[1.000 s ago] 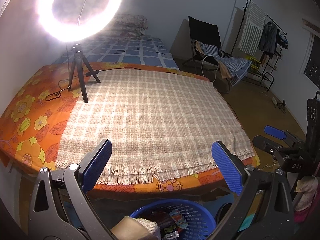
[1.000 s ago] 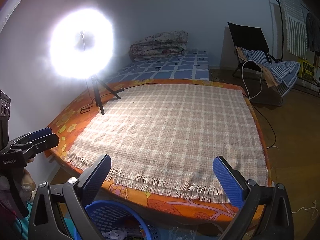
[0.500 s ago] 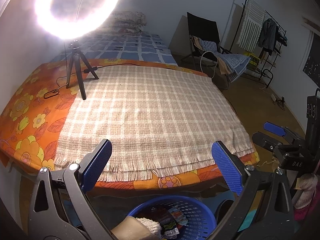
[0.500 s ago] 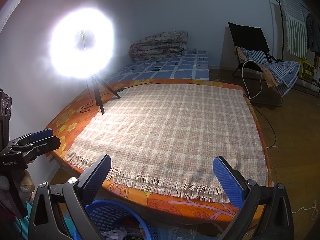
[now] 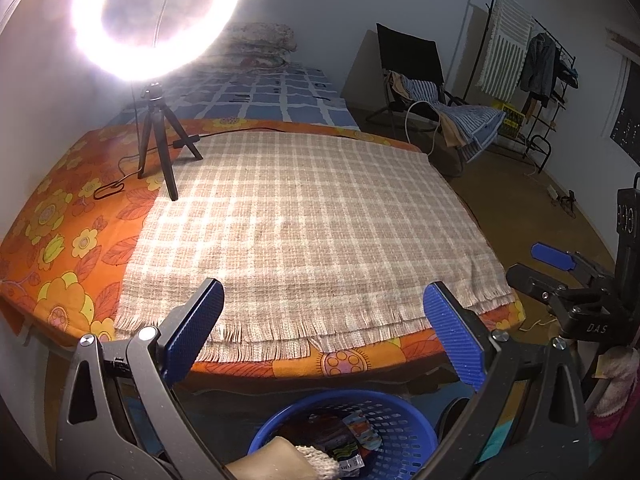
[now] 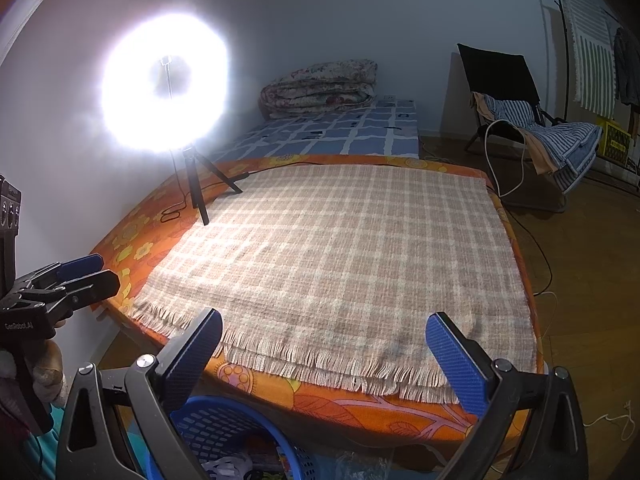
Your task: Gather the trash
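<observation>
Since the left hand-held gripper and right hand-held gripper both stand apart and empty, the collected wrappers, judged light, crinkly and edge-graspable, lie in the near blue basket below the bed.

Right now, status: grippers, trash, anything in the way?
Left gripper open, empty. Right gripper open, empty. Wrappers already in blue basket below bed edge; no trash seen on blanket. Nothing in the way.

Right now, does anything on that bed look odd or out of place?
Only one thing: a lit ring light on a small tripod stands on the bed itself, at the far left corner of the checked blanket, its cable trailing over the orange sheet. No trash shows on the blanket; wrappers lie in the blue basket.
</observation>
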`<state>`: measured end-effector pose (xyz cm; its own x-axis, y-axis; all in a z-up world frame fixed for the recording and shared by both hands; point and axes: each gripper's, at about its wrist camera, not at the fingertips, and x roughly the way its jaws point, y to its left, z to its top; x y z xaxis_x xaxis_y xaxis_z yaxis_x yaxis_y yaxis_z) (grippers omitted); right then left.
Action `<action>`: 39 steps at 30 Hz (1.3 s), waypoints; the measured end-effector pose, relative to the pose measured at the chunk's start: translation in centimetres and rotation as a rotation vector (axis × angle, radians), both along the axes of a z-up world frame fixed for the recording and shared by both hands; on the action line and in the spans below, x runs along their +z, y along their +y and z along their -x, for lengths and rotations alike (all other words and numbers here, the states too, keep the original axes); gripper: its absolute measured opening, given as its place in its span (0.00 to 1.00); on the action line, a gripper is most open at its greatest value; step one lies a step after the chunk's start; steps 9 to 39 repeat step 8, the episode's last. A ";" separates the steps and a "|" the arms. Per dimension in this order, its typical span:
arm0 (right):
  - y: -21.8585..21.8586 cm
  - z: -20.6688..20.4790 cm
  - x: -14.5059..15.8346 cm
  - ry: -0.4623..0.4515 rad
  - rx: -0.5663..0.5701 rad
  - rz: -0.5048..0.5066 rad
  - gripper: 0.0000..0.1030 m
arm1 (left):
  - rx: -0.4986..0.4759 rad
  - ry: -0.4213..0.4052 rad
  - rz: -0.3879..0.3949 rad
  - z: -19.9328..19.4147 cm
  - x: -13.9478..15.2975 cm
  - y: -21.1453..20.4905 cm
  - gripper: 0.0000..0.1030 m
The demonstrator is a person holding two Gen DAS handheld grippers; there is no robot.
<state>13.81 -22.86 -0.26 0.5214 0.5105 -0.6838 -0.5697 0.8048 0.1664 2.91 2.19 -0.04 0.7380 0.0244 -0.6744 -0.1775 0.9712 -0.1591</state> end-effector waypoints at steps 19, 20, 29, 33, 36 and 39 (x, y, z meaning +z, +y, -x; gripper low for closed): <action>-0.2 0.0 -0.6 0.003 0.005 0.006 1.00 | -0.001 0.002 -0.007 -0.1 0.1 0.1 0.99; -0.2 0.0 -0.6 0.003 0.005 0.006 1.00 | -0.001 0.002 -0.007 -0.1 0.1 0.1 0.99; -0.2 0.0 -0.6 0.003 0.005 0.006 1.00 | -0.001 0.002 -0.007 -0.1 0.1 0.1 0.99; -0.2 0.0 -0.6 0.003 0.005 0.006 1.00 | -0.001 0.002 -0.007 -0.1 0.1 0.1 0.99; -0.2 0.0 -0.6 0.003 0.005 0.006 1.00 | -0.001 0.002 -0.007 -0.1 0.1 0.1 0.99; -0.2 0.0 -0.6 0.003 0.005 0.006 1.00 | -0.001 0.002 -0.007 -0.1 0.1 0.1 0.99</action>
